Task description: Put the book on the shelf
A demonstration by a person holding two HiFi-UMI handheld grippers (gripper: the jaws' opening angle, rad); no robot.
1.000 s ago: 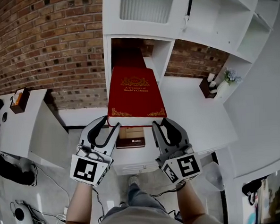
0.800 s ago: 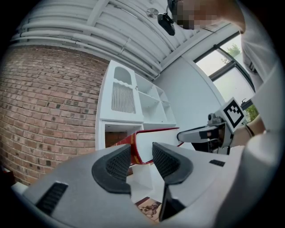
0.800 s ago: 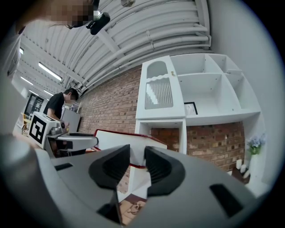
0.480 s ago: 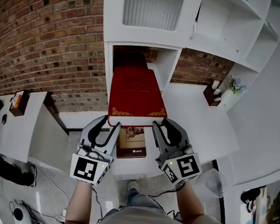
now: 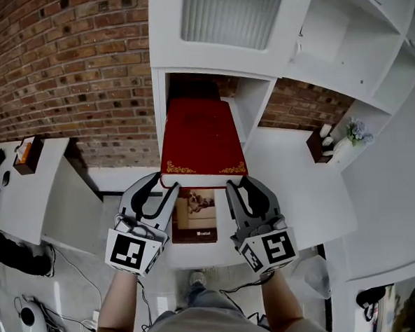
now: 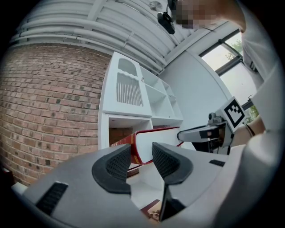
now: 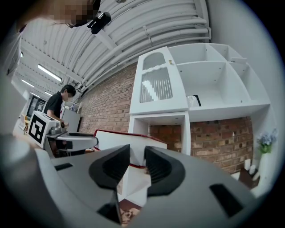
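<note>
Holding the red book level, we clamp its near corners in the left claw and right claw. Its far end looks just inside the shelf opening. Pushing it home and releasing remain.

Book: red matt cover, gilt-stamped border, pale paper edges. Shelf: smooth white painted finish, door panel ribbed and translucent; wall of rough red brick. Left gripper and right gripper: matt grey plastic, black finely ribbed pads.
</note>
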